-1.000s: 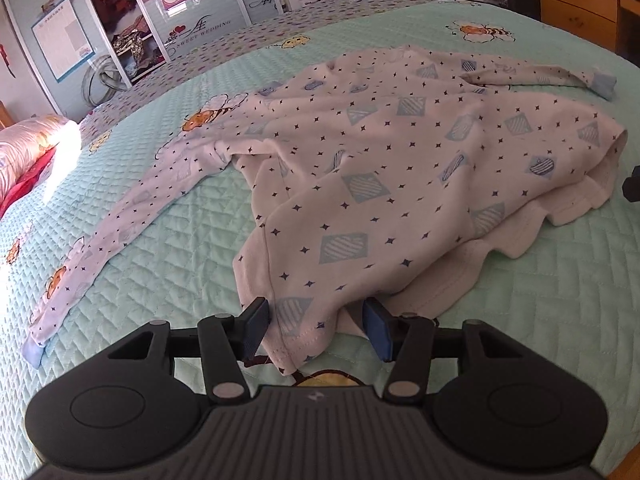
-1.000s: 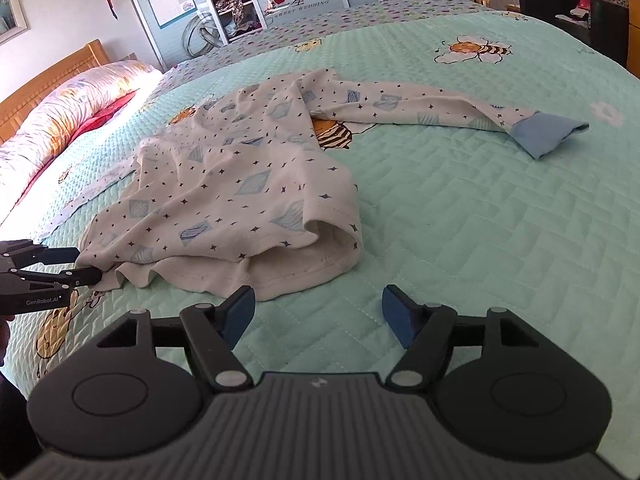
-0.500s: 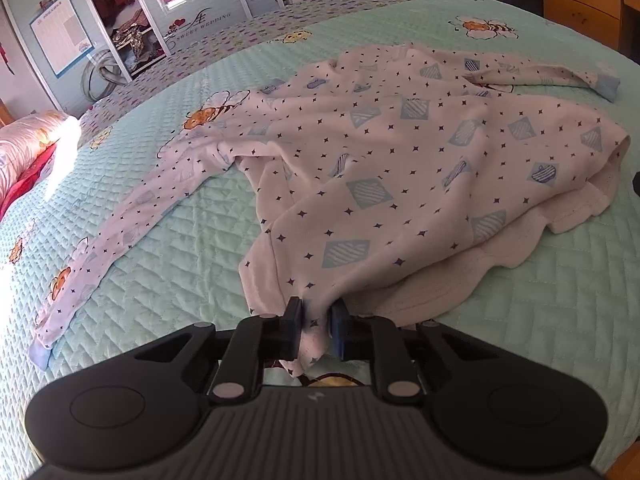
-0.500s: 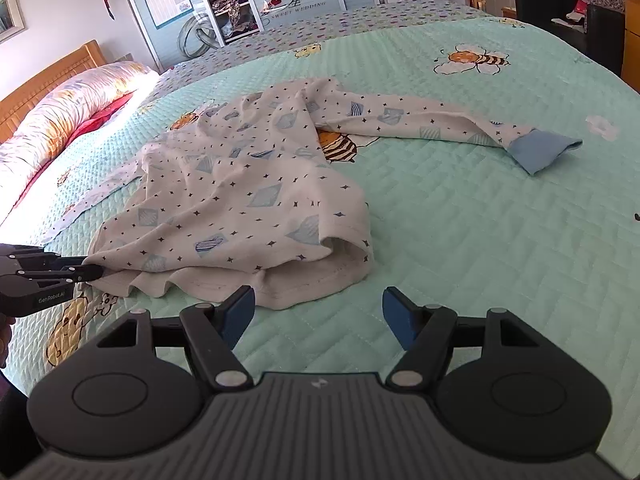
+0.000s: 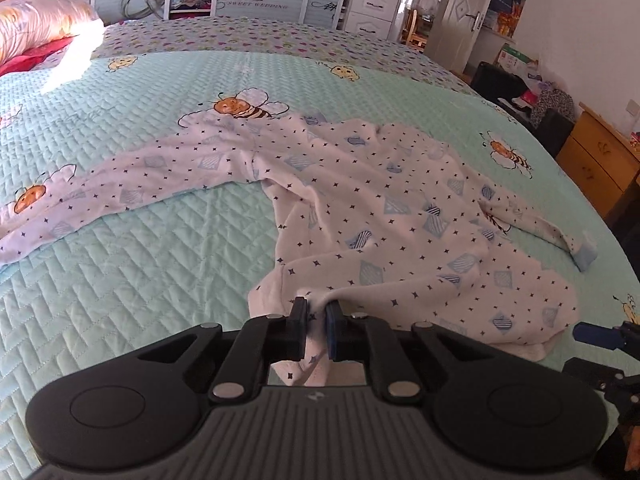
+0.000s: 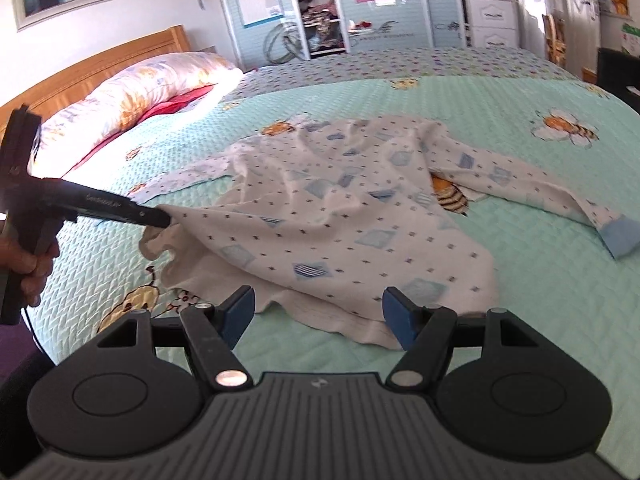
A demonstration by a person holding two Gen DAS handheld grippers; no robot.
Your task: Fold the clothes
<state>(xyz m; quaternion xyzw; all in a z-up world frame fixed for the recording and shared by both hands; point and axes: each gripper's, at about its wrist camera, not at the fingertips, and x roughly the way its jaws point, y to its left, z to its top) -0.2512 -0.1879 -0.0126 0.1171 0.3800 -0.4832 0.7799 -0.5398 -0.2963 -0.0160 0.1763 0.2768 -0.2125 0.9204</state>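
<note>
Long-sleeved top lies spread, rumpled, on bed. Left hand-held gripper clamped on hem corner, lifting it. Right hand-held gripper wide apart, holding nothing, at opposite hem. Risk: one-sided pull drags cloth, bunches sleeves, skews fold.

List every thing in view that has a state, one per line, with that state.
left gripper: shut on the hem corner of the shirt, lifting it.
right gripper: open, at the hem's other end, holding nothing.
shirt: unfolded, rumpled, one hem corner raised, the rest on the bed.
sleeves: spread out to either side.
bed cover: flat under the shirt.
wardrobe: open, clothes showing.
</note>
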